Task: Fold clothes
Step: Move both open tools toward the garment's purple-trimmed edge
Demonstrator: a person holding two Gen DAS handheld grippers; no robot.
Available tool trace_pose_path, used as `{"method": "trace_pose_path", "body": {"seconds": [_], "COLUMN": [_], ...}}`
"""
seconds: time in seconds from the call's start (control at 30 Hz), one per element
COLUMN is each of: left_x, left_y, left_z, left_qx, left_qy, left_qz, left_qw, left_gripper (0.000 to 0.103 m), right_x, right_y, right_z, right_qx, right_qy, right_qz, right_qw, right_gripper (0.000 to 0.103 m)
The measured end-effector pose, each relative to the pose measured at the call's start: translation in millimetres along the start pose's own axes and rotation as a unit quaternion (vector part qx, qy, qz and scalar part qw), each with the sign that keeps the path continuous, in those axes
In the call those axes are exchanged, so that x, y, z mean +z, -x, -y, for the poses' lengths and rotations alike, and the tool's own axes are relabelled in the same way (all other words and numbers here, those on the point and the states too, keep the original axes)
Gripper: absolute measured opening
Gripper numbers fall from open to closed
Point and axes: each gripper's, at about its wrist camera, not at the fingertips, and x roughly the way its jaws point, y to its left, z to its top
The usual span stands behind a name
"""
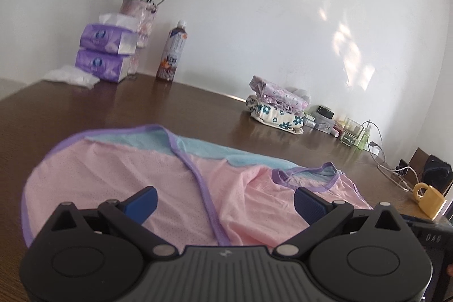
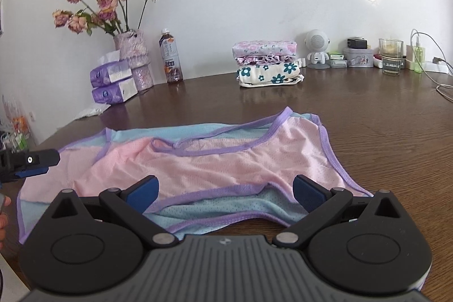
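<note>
Fingers: my left gripper [image 1: 225, 203] is standing spread wide, blue pads [image 1: 143, 203] apart, holding nothing, hovering over the pink garment [image 1: 119, 174]. My right gripper [image 2: 226, 193] is likewise gaping, its pads [image 2: 307, 193] straddling the near armhole, gripping nothing.

Obscured: the garment's near hem is lying under both gripper bodies; whether any pad is touching cloth, I cannot tell. In the right wrist view my left gripper is showing only as a black tip at the frame's left side, beside fingertips cut off by the frame. The small items along the table's [image 2: 382, 137] far edge are blurring together in the left wrist view.

Task item: one sleeveless garment, pink mesh front, pale blue inner layer, purple binding at neck and armholes; lying spread flat with light wrinkles, near the table's front edge.

Also: folded stack [image 2: 267, 62] of floral clothes sitting near the far edge, well apart from the garment.
</note>
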Motion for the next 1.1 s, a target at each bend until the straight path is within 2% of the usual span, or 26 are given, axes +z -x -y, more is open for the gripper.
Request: {"method": "trace_pose_path", "body": {"seconds": [0.23, 0.43, 0.53, 0.6, 0.7, 1.1], "left_x": [-2, 1, 1, 0, -2, -5], "left_y": [6, 14, 17, 19, 21, 24], "left_z": [-3, 2, 10, 14, 19, 25], "left_qx": [0.002, 0.024, 0.048, 0.051, 0.052, 0.089], "left_qy": [0.025, 0.002, -0.025, -0.039, -0.046, -0.056], "left_qz": [0.004, 0.017, 0.029, 0.034, 0.035, 0.037], "left_qw": [0.9997, 0.9996, 0.9981, 0.9973, 0.9970, 0.9937], "left_gripper": [0.103, 0.103, 0.103, 0.103, 0.103, 0.103], "right_x": [-4, -2, -2, -3, -4, -6], "right_y": [7, 14, 17, 19, 22, 29], "right_z": [-4, -4, -4, -4, -2, -2], "right_qx": [0.021, 0.030, 0.021, 0.013, 0.006, -0.005], "right_qy": [-0.005, -0.011, -0.007, -0.005, -0.008, -0.005], "right_qz": [-0.008, -0.006, -0.004, -0.003, -0.004, -0.007], "right_qw": [1.000, 0.999, 1.000, 1.000, 1.000, 1.000], "right_gripper": [0.103, 0.103, 0.103, 0.103, 0.103, 0.103]}}
